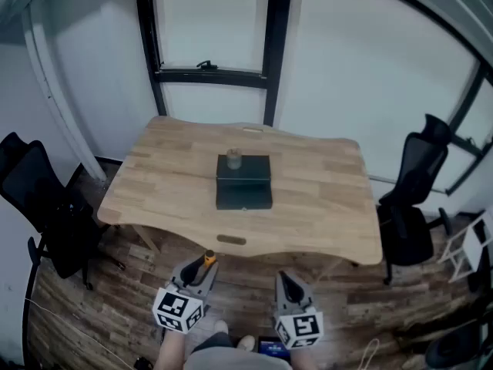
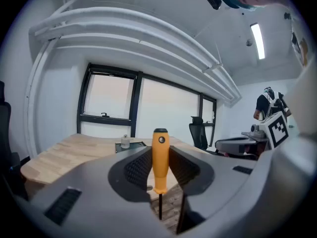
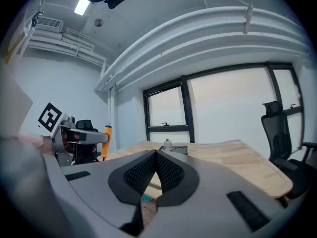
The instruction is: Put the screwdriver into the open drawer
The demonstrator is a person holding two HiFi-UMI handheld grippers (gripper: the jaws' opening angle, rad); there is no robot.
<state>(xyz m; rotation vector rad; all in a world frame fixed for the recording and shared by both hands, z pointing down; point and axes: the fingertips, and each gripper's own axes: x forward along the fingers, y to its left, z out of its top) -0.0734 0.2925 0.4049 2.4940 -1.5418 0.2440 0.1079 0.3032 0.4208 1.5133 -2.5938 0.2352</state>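
An orange-handled screwdriver [image 1: 209, 259] stands upright between the pads of my left gripper [image 1: 202, 270], handle up and thin shaft hanging below. In the left gripper view the handle [image 2: 160, 160] fills the gap between the jaws. My right gripper [image 1: 286, 280] is beside it, jaws closed together with nothing in them [image 3: 155, 158]. Both hover in front of the near edge of the wooden table [image 1: 154, 183]. At the table's middle sits a dark drawer box [image 1: 244, 180], its drawer pulled out toward me, with a small bottle [image 1: 234, 158] on top.
A black office chair [image 1: 38, 199] stands left of the table and another [image 1: 416, 195] to the right. Black-framed windows [image 1: 208, 68] lie behind the table. The floor under my grippers is wood plank.
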